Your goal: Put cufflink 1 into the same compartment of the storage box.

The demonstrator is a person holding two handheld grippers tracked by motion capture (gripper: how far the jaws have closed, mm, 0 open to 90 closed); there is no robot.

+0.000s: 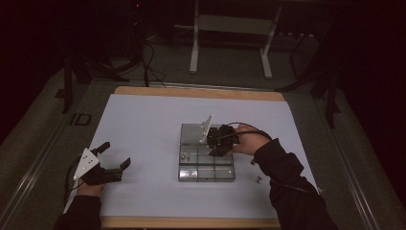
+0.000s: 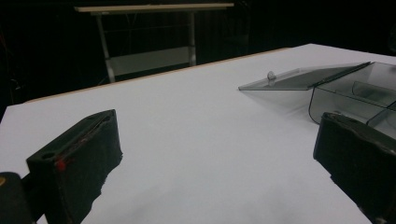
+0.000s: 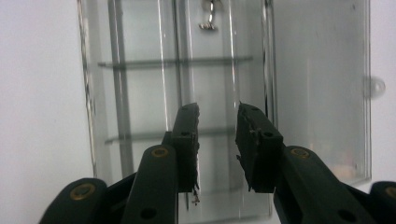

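White covering spreads over the bench (image 1: pixel 143 124), with a wooden edge showing at its near and far sides. Nearest the person, the left tongs (image 1: pixel 113 159) rest low at the near left corner of the bench, held in the left hand (image 1: pixel 88 188), jaws spread wide with nothing between them. In the left gripper view those tongs (image 2: pixel 215 154) point across bare white surface, and the clear plastic box (image 2: pixel 355 93) lies ahead and off to the right of their right jaw, well apart from them.

Farther in, the right tongs (image 1: pixel 216 147) hang over the clear plastic box (image 1: pixel 207 165), which sits near the middle of the bench, its lid (image 1: pixel 194 134) folded flat on the far side. The right hand (image 1: pixel 249 141) reaches in from the right. In the right gripper view the right tongs (image 3: pixel 218 140) are parted by a narrow gap, holding nothing, directly above the divided compartments of the box (image 3: pixel 140 93). A small metal piece (image 3: pixel 208 18) lies in a compartment beyond the jaw tips, and another tiny piece (image 3: pixel 195 200) shows just beneath the left jaw. Whether the tips touch the box cannot be told.

To the right of the box, two small dark pieces (image 1: pixel 258 180) lie on the bench beside the person's sleeve (image 1: pixel 287 187).

Beyond the bench stands a pale metal frame (image 1: pixel 230 28) in the dark.
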